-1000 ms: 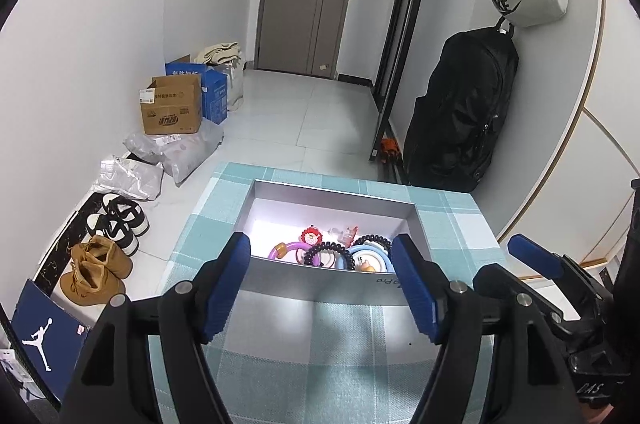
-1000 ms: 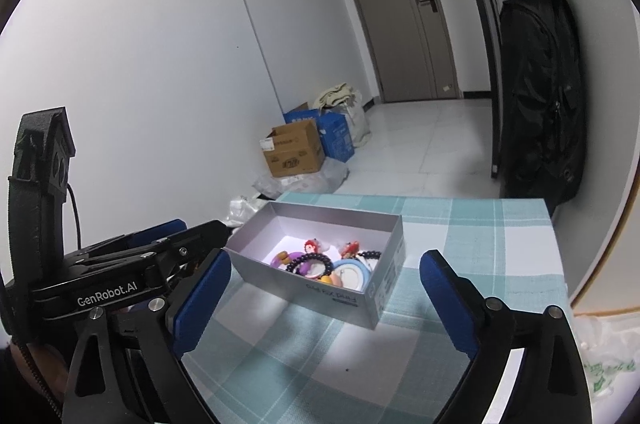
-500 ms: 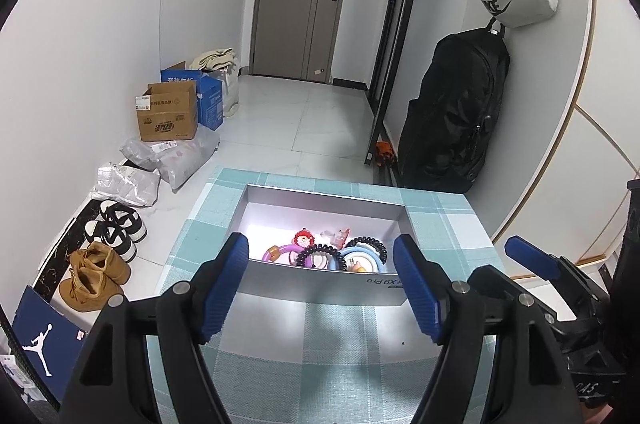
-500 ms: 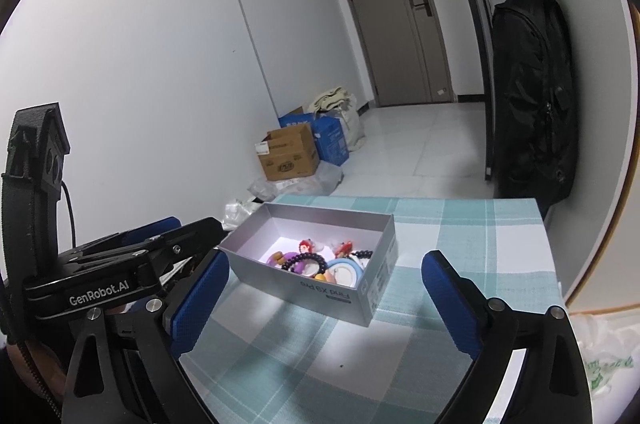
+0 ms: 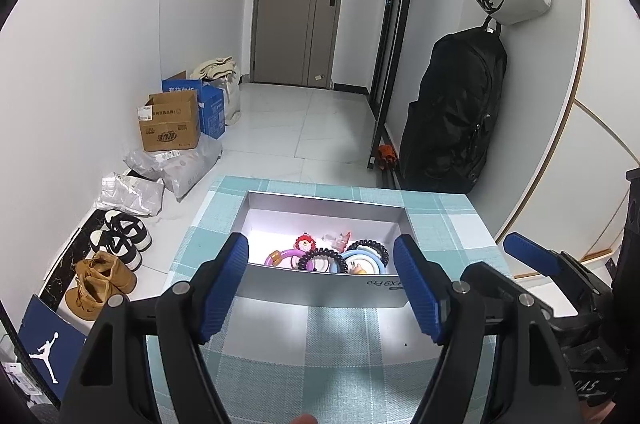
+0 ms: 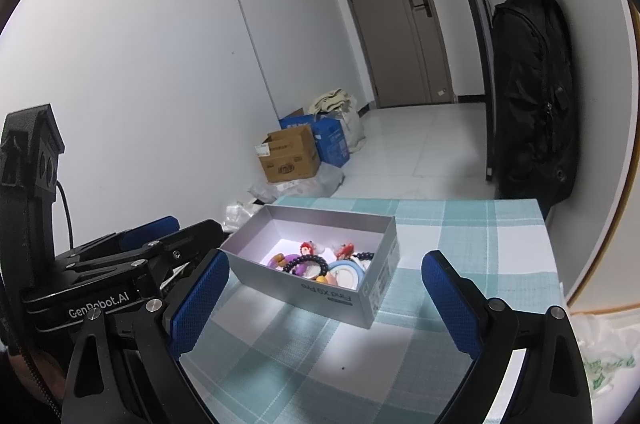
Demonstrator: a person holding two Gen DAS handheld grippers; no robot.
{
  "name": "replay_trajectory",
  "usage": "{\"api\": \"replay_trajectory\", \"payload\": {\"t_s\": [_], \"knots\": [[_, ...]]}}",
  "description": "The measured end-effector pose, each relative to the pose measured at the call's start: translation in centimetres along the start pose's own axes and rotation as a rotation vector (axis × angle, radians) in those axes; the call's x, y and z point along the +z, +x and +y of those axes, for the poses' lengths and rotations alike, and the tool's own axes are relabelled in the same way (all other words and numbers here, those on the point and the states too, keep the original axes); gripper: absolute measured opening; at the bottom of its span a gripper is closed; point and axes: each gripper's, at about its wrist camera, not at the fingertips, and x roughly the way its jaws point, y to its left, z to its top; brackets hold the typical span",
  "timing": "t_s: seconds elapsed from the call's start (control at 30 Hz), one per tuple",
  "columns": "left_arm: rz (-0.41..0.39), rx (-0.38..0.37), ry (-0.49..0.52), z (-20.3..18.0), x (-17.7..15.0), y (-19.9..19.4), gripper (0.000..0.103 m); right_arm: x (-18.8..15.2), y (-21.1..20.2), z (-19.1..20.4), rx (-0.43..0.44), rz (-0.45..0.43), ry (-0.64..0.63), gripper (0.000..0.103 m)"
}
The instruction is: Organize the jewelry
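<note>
An open grey box (image 5: 320, 288) (image 6: 356, 298) stands on the checked teal tablecloth (image 5: 328, 356). It holds several pieces: a purple ring (image 5: 286, 256), a dark bead bracelet (image 5: 322, 258) (image 6: 304, 262), a pale blue bangle (image 5: 368, 260) (image 6: 346, 270) and a red charm (image 5: 306, 243). My left gripper (image 5: 322, 288) is open and empty, just in front of the box. My right gripper (image 6: 326, 298) is open and empty, near the box's front corner; it also shows at the right of the left wrist view (image 5: 528, 258).
The table's far edge (image 5: 340, 184) drops to a white tiled floor. Cardboard boxes (image 5: 170, 126), parcels and shoes (image 5: 104, 276) lie by the left wall. A black backpack (image 5: 452, 112) hangs on the right wall.
Both grippers have pulled back and risen a little from the box, which now looks smaller and farther. The jaws stay open. The box and its contents have not moved.
</note>
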Motion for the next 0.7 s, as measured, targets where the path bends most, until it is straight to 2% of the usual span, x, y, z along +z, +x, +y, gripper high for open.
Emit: {"api": "replay_trajectory", "payload": {"t_s": [0.7], "knots": [[0.021,-0.029,-0.016,0.08,0.21,0.32,0.071,-0.15,0.13,-0.33,-0.013,0.009,0.017,0.098]]}}
